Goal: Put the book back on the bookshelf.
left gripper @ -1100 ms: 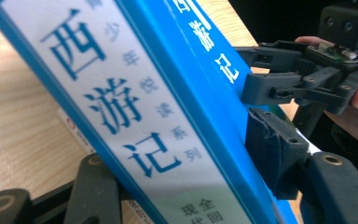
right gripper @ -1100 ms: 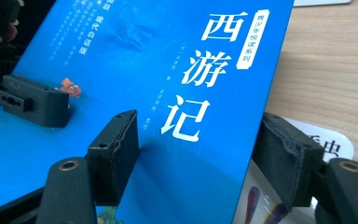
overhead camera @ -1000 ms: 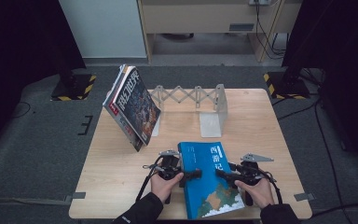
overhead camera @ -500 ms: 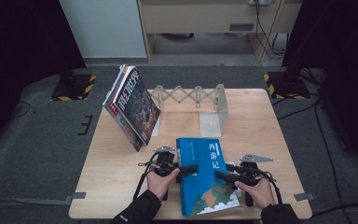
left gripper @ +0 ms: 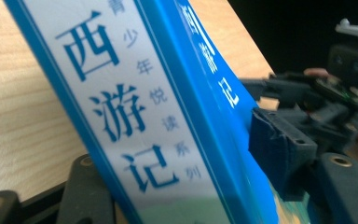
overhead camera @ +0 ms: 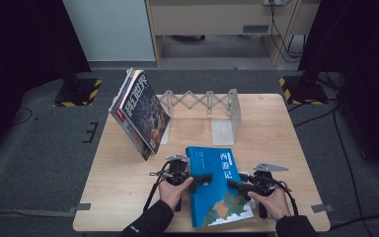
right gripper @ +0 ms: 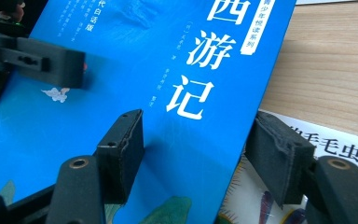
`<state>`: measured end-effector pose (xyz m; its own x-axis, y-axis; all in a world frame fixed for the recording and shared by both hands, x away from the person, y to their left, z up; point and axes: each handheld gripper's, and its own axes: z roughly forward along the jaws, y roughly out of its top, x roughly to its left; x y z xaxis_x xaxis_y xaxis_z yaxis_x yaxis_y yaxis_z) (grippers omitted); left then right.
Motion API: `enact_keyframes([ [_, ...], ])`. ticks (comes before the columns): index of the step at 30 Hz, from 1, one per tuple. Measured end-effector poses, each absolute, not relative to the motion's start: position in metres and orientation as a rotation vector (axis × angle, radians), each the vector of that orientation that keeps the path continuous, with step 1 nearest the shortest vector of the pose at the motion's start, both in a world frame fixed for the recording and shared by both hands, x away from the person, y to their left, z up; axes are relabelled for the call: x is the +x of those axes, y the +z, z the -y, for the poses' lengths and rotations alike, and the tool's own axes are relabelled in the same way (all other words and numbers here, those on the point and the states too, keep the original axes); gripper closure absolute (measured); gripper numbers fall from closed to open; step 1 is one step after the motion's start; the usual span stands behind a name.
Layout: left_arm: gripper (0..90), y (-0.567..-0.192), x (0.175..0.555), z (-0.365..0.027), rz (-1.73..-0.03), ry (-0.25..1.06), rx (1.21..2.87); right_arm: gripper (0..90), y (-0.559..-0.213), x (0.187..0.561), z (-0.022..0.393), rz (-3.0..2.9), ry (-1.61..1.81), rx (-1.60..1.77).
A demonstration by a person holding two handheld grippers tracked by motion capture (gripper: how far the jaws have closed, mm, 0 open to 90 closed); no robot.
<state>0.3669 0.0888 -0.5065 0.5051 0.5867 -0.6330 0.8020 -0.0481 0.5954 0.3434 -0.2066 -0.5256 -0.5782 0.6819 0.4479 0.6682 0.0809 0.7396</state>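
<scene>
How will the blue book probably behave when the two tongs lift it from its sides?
The blue book looks thick with a broad spine, so it will probably stay stiff rather than sag. Its cover looks glossy, so it may slip between the pads. Another book lies beneath it, so it might slide when pushed.

Glossy blue paperback book: lower part cut off by the frame edge in both gripper views. White picture book with insect drawings: mostly hidden beneath it, title cropped. Fine cover print too small to read from above. Pale wooden desk: near edge partly hidden by sleeves.
</scene>
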Motion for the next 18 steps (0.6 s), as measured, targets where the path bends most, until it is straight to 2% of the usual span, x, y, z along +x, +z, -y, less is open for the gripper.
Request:
enact_keyframes([
  [3,39.7,-0.5071,0.3676,-0.0874,-1.18,-0.254,1.734,37.4,-0.5252,0.3431,0.2071,-2.299,1.556,1.438],
  [11,32.4,-0.5103,0.3686,-0.0832,-1.165,-0.252,1.715,37.5,-0.5251,0.3437,0.2078,-2.305,1.554,1.428],
  [18,33.2,-0.5112,0.3701,-0.0817,-1.191,-0.266,1.691,37.7,-0.5247,0.3437,0.2081,-2.308,1.551,1.419],
])
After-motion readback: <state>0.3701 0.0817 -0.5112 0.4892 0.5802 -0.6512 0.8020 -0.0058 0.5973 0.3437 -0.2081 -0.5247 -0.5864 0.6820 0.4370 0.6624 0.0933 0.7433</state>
